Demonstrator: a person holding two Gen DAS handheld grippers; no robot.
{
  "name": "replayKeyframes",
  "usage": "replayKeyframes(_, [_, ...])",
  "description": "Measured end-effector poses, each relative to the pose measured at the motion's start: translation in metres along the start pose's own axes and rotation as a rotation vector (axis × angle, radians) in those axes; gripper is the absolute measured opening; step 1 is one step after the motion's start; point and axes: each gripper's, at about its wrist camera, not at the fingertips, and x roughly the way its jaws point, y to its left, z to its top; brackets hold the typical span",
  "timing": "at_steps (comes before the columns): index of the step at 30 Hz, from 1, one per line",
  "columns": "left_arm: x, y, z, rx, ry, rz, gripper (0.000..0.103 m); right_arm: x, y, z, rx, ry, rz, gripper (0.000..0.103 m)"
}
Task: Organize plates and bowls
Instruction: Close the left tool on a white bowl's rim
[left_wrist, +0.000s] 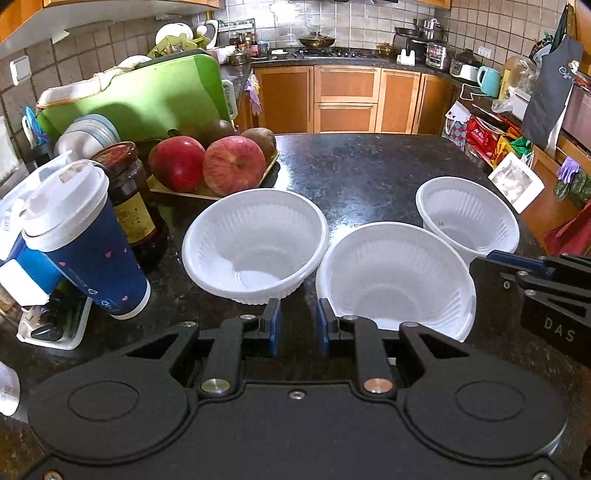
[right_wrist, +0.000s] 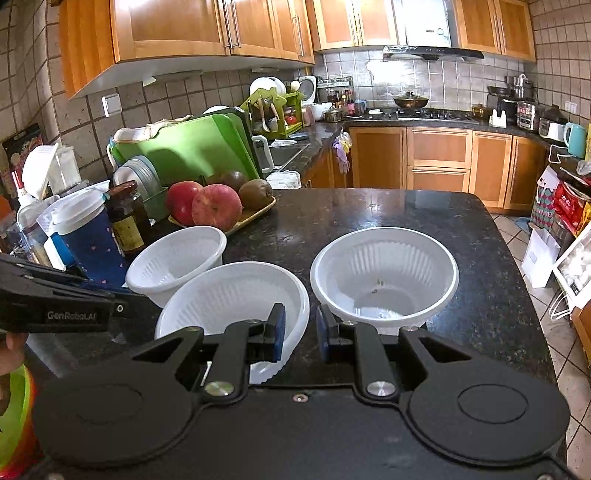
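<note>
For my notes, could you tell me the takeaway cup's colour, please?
Dark blue cup, white lid; left wrist view.

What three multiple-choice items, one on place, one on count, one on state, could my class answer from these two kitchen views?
1. Where is the blue paper cup?
A. left of the bowls, by the dark jar
B. inside a bowl
C. on the stove

2. How many white bowls stand on the counter?
A. one
B. three
C. five

3. How does the left gripper stand?
A. shut on a bowl
B. open, holding nothing
C. shut on the cup

Key: 1 A, the cup stands beside the jar; 2 B, left bowl, middle bowl and right bowl; 3 B, bare counter shows between its fingers.
</note>
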Motion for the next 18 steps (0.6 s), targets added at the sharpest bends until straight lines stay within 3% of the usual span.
replayKeyframes(7, [0.002,-0.003,0.004,0.015,0.005,-0.047,0.031,0.003,-0.002,0.000,0.004,0.004,0.005,0.020])
replayKeyframes(18, [0.012,-0.006,0.005,0.034,0.021,-0.037,0.031,0.009,-0.002,0.000,0.012,0.022,-0.007,0.020])
